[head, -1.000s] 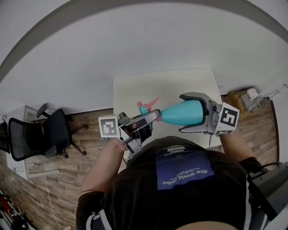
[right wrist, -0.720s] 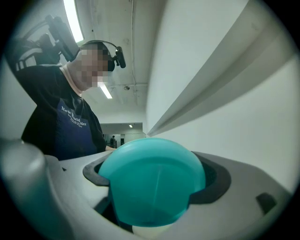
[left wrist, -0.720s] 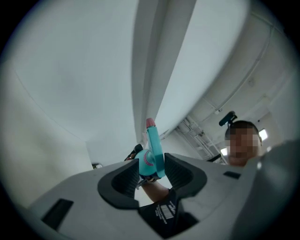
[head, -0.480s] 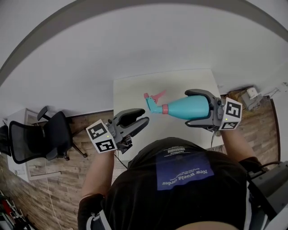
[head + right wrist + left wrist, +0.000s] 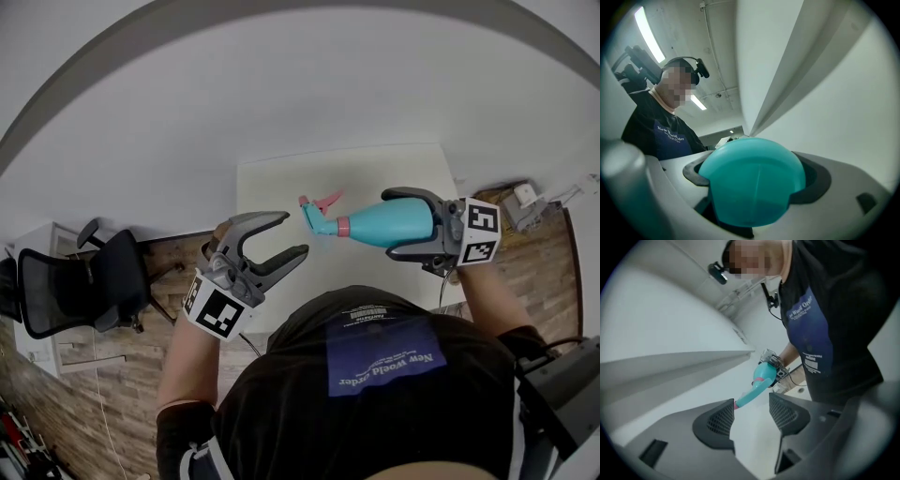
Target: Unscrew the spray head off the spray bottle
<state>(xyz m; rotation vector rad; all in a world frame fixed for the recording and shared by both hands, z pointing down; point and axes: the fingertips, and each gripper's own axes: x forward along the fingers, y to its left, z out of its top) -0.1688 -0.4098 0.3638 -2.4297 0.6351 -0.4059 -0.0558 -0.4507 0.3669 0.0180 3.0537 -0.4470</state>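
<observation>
Slippage is the risk: the right gripper [image 5: 389, 223] clamps the spray bottle [image 5: 375, 228] by its body, level above the table [image 5: 281, 187], so an off-centre bite on the spray head [image 5: 319, 214] could turn the whole bottle. The left gripper [image 5: 292, 234] has just been opening its jaws, which stand wide and empty (the head lies just beyond them), with open air all round.

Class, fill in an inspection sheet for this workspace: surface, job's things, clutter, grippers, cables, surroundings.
Surface: white table, bare.
Job's things: teal plastic spray bottle, held level over the table; pink-triggered spray head not yet off.
Clutter: nothing seen.
Grippers: right gripper shut on the bottle; left gripper open, jaws have just been opening, nothing between them.
Cables: thin cable below the right gripper.
Surroundings: black office chair on wood-plank floor; white wall.
</observation>
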